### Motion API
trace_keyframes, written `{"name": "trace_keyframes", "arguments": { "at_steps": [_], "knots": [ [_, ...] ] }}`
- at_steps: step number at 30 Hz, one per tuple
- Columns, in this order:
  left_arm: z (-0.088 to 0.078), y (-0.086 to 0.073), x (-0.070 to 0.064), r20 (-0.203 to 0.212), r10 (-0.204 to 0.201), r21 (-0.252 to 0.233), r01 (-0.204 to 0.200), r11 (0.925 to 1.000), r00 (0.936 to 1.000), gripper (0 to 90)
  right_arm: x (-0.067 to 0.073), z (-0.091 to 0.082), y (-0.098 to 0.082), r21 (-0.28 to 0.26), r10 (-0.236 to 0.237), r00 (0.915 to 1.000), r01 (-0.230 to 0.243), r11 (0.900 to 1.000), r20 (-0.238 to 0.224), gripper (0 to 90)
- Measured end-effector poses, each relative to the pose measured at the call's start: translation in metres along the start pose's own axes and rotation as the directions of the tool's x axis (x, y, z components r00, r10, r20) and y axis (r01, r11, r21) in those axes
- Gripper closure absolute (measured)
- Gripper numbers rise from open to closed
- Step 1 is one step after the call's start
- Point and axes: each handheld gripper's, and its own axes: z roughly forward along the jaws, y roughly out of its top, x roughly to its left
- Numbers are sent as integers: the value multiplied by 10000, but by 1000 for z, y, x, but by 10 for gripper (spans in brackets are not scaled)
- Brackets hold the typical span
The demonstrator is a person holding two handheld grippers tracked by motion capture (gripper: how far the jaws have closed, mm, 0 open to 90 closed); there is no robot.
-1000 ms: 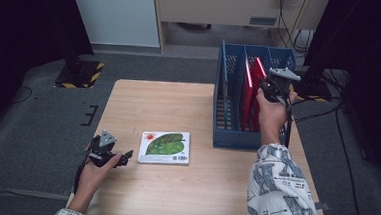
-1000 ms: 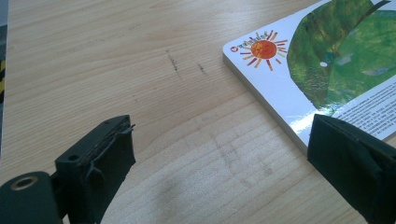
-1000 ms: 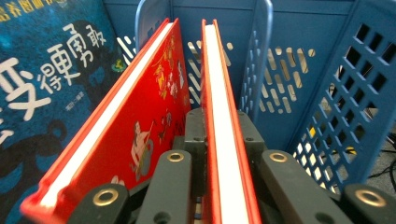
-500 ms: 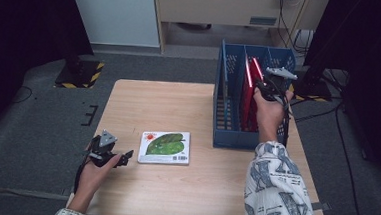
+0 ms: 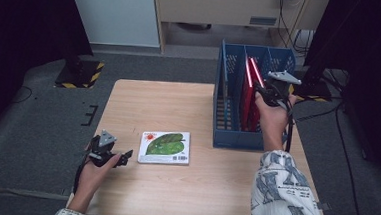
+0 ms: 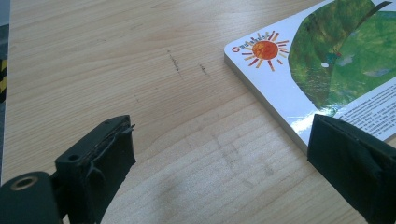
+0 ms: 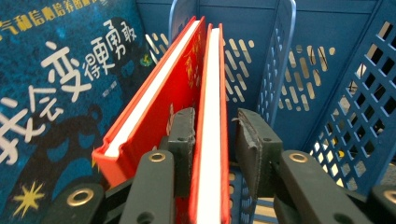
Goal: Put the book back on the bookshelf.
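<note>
At right of the high view, the blue rack [image 5: 227,125] on the table [image 5: 179,102] holds two red books [image 5: 250,91] standing on edge in a middle slot; a dark blue book [image 7: 56,93] leans beside them. Your right gripper [image 5: 267,93] reaches into the rack from above, its jaws just opening, straddling the thinner red book [image 7: 210,116] with a gap on the right pad. At lower left, your left gripper [image 5: 117,159] rests low, jaws wide and empty, just beside the leaf book [image 5: 165,147] lying flat.
</note>
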Motion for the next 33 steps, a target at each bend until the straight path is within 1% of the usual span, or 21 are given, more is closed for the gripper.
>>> {"name": "trace_keyframes", "arguments": {
  "at_steps": [3,6,12,14,17,21,23,29,31,32,33],
  "knots": [
    [0,0,-1,-9,26,34,-26,10000,10000,64,0,-2,-1,54,-102,9999,102,9999,-21,683],
    [0,0,-1,-15,38,22,-38,10000,10000,64,0,-6,-4,58,-79,9999,80,10000,-83,686],
    [-1,0,-1,-9,34,-1,-34,10000,10000,64,2,-11,-14,155,-129,9998,132,9998,-157,690],
    [-1,0,-2,6,40,9,-40,10000,10000,64,3,-11,-16,143,-95,9998,98,9999,-181,702],
    [0,0,-2,3,62,31,-62,10000,10000,64,4,-10,-16,137,-164,9996,167,9998,-222,736],
    [0,0,-2,6,60,35,-60,10000,10000,64,4,-7,-15,136,-176,9997,178,9997,-149,739],
    [0,0,-2,11,85,22,-85,10000,10000,64,4,-6,-14,136,-146,9999,147,9998,-76,721],
    [0,0,-2,24,98,12,-98,10000,9999,65,7,4,-16,229,-155,9999,154,9996,39,742],
    [0,0,-2,25,80,11,-80,10000,10000,65,9,5,-16,205,-285,9995,282,9994,136,761],
    [0,0,-2,21,90,13,-90,10000,10000,65,11,6,-15,195,-499,9982,493,9986,319,778],
    [0,0,-2,26,88,5,-88,10000,10000,65,11,7,-14,192,-546,9974,537,9984,473,787]
  ]
}}
